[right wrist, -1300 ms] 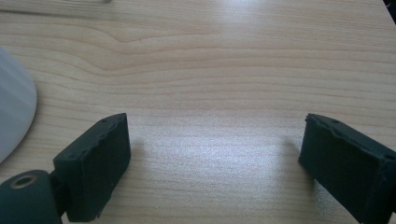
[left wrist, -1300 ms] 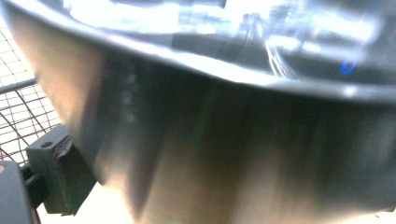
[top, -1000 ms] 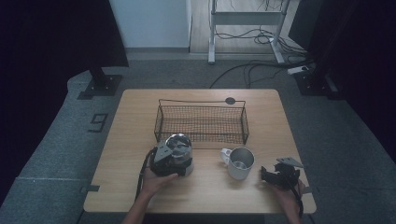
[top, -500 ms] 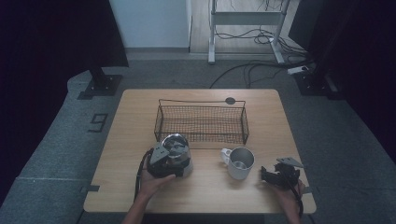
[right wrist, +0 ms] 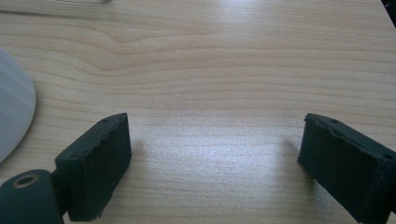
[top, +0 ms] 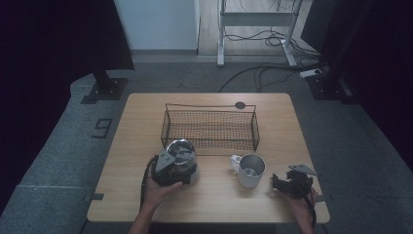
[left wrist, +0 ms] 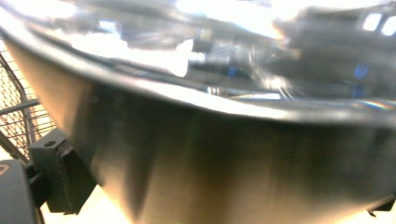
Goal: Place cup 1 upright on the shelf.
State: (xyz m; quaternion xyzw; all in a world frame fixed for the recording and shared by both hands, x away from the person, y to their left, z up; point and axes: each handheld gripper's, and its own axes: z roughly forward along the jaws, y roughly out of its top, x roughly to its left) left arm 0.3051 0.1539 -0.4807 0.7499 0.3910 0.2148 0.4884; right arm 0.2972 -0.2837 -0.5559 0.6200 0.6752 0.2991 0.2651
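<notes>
A shiny steel bowl sits at the table's front left, just before the wire basket. My left gripper is shut on it. In the left gripper view the bowl's wall looms close and blurred, with one black finger against its left side. A white mug stands right of centre, its edge at the left of the right gripper view. My right gripper rests low over bare wood beside the mug, open. Its jaws have just closed a little, with nothing between them.
The black wire basket stands empty at the middle of the wooden table. A small dark disc lies at the far edge behind it. Dark floor, cables and stand legs surround the table.
</notes>
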